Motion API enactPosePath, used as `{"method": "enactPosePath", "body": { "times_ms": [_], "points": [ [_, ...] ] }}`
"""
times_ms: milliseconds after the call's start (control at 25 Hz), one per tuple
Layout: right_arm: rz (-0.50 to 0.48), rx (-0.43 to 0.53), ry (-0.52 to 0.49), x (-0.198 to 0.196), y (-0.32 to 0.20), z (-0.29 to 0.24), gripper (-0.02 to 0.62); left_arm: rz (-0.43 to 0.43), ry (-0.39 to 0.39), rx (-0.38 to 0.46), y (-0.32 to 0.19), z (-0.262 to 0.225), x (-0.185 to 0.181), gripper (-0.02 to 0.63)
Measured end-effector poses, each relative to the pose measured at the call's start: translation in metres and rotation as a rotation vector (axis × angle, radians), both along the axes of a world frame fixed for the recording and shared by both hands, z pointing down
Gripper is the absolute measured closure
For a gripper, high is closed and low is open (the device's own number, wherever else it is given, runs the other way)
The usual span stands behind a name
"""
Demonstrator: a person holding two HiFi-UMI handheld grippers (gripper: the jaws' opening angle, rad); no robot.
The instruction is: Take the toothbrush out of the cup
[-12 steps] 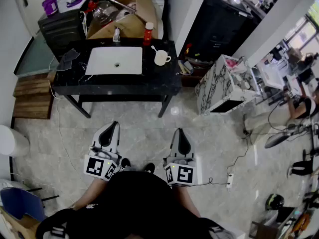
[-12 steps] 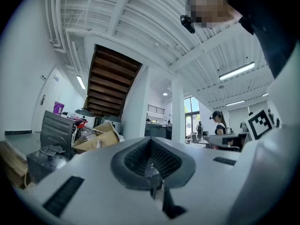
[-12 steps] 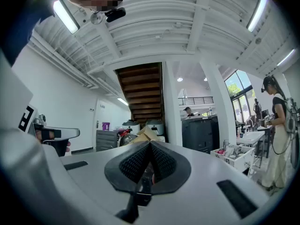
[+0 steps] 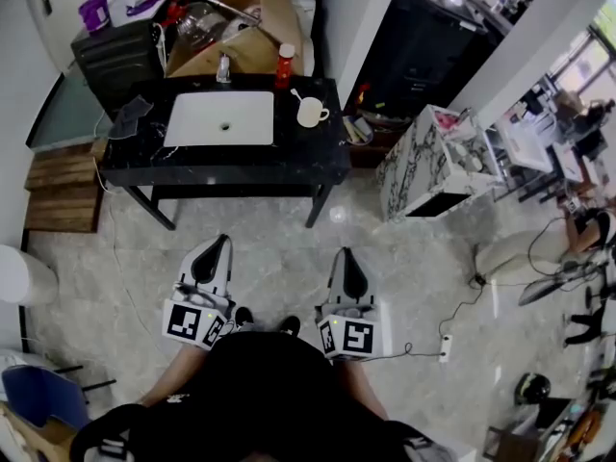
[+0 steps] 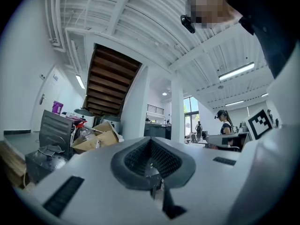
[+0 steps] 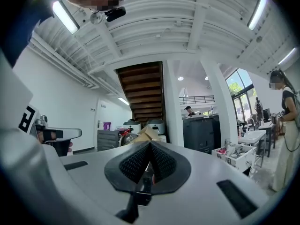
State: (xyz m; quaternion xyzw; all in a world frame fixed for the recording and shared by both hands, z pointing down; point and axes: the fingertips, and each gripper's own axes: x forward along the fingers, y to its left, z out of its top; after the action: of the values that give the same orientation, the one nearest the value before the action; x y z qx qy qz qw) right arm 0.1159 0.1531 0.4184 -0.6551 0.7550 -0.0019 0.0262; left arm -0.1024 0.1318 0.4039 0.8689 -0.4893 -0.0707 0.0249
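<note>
1. Left gripper and right gripper low by the body, well short of table front edge; open floor between.
2. Jaws of both pressed together, nothing between them.
3. Cup near table's back right corner, right of white sink; toothbrush in it, leaning left.
4. Red bottle at back edge, near cup.
5. Marble-patterned cabinet right of table, cardboard box behind.
</note>
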Motion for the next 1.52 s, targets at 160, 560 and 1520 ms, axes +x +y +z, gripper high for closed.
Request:
{"method": "enactPosePath", "body": {
  "times_ms": [160, 560, 1520],
  "points": [
    [-0.012, 0.015, -0.011, -0.002, 0.000, -0.005, 0.577, 0.002, -0.002, 0.000, -0.002, -0.003, 0.001, 0.601],
    [-0.029, 0.028, -0.011, -0.006, 0.000, -0.007, 0.573, 0.001, 0.000, 0.002, -0.001, -0.002, -0.002, 0.601],
    [-0.018, -0.038, 0.029, -0.009, -0.013, 0.005, 0.257, 0.004, 0.005, 0.011, -0.004, -0.002, -0.007, 0.603]
  ]
}}
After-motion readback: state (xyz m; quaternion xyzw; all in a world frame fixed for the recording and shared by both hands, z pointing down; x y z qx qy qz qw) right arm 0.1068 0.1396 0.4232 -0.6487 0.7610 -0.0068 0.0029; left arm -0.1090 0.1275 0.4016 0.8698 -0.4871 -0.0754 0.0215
